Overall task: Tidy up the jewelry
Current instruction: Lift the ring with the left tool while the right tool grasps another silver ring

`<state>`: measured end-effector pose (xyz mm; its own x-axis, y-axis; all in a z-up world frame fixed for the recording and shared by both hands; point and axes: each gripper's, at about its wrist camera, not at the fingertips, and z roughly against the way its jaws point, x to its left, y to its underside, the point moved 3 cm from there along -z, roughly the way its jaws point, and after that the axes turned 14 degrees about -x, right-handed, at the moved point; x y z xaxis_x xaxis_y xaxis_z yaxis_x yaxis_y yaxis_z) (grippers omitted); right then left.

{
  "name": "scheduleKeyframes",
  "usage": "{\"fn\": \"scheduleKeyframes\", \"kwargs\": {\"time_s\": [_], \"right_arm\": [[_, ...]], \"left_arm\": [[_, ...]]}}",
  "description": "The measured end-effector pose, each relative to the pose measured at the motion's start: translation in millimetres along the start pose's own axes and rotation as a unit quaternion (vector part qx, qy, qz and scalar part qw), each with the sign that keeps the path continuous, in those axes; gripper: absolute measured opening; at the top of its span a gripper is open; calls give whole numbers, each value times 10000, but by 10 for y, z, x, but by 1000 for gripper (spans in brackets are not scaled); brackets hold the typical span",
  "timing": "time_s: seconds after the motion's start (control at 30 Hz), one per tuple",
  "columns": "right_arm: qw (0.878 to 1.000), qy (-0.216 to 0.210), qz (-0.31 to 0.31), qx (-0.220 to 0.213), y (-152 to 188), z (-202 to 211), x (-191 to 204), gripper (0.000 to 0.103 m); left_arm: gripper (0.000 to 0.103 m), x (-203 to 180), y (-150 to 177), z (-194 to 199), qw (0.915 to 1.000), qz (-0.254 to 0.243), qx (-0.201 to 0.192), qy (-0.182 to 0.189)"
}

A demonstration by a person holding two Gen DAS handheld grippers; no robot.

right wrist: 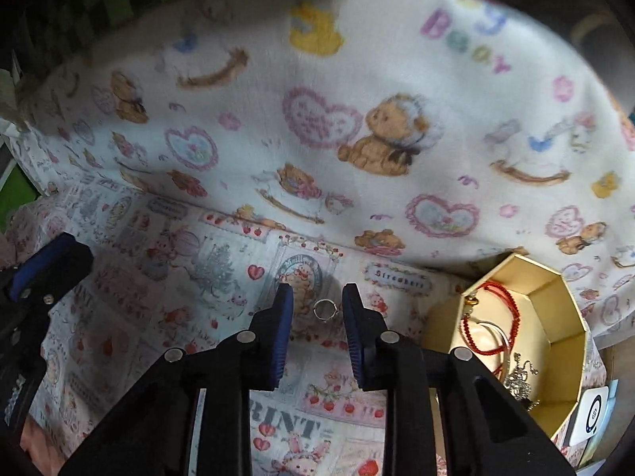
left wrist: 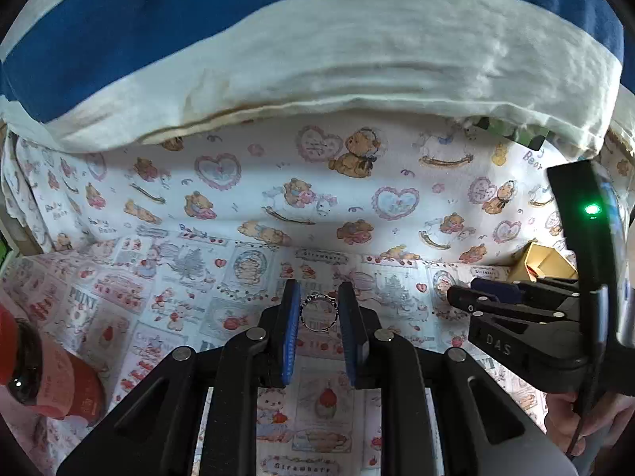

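A silver ring (left wrist: 318, 313) lies on the printed cloth between the tips of my left gripper (left wrist: 317, 307), which is open around it. The same ring (right wrist: 325, 311) shows small between the tips of my right gripper (right wrist: 317, 305), also open and empty. A gold many-sided box (right wrist: 555, 341) sits at the right, holding red cord bracelets (right wrist: 492, 317) and a silver chain (right wrist: 520, 377). The right gripper's tool (left wrist: 528, 317) shows in the left wrist view at the right; the left gripper's tip (right wrist: 47, 261) shows at the left in the right wrist view.
A bear-print blanket (right wrist: 377, 119) rises behind the printed cloth (right wrist: 222, 277). A white and blue cushion (left wrist: 337, 51) lies above it. A red-labelled bottle (left wrist: 59, 384) stands at the left. A corner of the gold box (left wrist: 543, 261) shows at the right. A white card (right wrist: 593, 416) lies beside the box.
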<state>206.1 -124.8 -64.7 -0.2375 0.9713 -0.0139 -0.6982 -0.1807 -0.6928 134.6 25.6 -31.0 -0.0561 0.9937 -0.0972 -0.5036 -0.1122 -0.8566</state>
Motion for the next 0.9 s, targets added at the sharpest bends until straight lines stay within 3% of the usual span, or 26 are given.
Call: {"fn": "scheduleKeyframes", "kwargs": {"time_s": [0.17, 0.4, 0.53, 0.67, 0.8, 0.9], "right_arm": [[9998, -157, -60, 79, 27, -14, 3, 14], [9993, -360, 45, -99, 209, 289, 5, 14], [9976, -492, 167, -467, 291, 613, 20, 14], [9950, -504, 157, -846, 474, 883, -72, 14], [9925, -622, 50, -1052, 553, 1007, -153, 14], [9874, -646, -81, -1441, 631, 1151, -263, 14]], "left_arm": [[18, -58, -104, 199, 9995, -84, -317, 29], [18, -133, -203, 433, 9970, -176, -748, 88], [18, -34, -243, 489, 9966, 258, -771, 160], [18, -76, -261, 565, 9947, 80, -1026, 28], [18, -136, -307, 688, 9880, -374, -1449, -375], [18, -122, -323, 745, 9888, -186, -1471, -155]]}}
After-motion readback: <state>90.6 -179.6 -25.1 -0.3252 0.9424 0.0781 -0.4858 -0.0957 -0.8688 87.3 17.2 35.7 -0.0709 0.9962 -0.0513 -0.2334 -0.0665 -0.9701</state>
